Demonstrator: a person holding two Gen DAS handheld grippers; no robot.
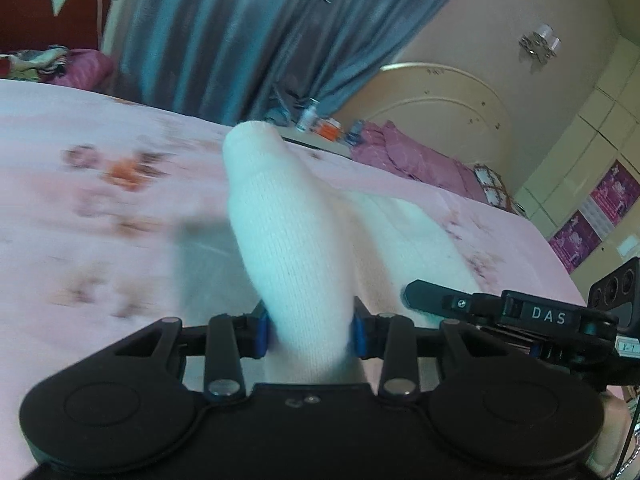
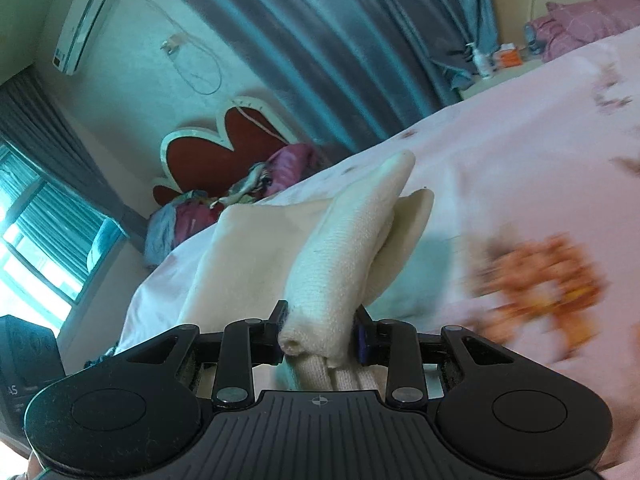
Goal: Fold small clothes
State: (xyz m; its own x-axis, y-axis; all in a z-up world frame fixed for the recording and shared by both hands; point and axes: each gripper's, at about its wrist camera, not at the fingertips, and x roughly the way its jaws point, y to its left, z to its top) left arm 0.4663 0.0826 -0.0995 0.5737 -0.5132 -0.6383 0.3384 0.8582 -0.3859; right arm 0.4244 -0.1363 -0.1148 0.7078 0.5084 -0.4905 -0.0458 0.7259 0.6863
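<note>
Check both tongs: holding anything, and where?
Left tongs pinch the white knit cloth at a bunched edge; right tongs pinch it at another rolled edge.

Each black hand-held gripper has blue pads, silver rivets and round side discs.

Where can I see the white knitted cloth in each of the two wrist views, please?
Left wrist: the white knitted cloth rises at centre, clamped in the left gripper.
Right wrist: it is at centre, clamped in the right gripper.
Shared landmark: the red heart-shaped headboard.
</note>
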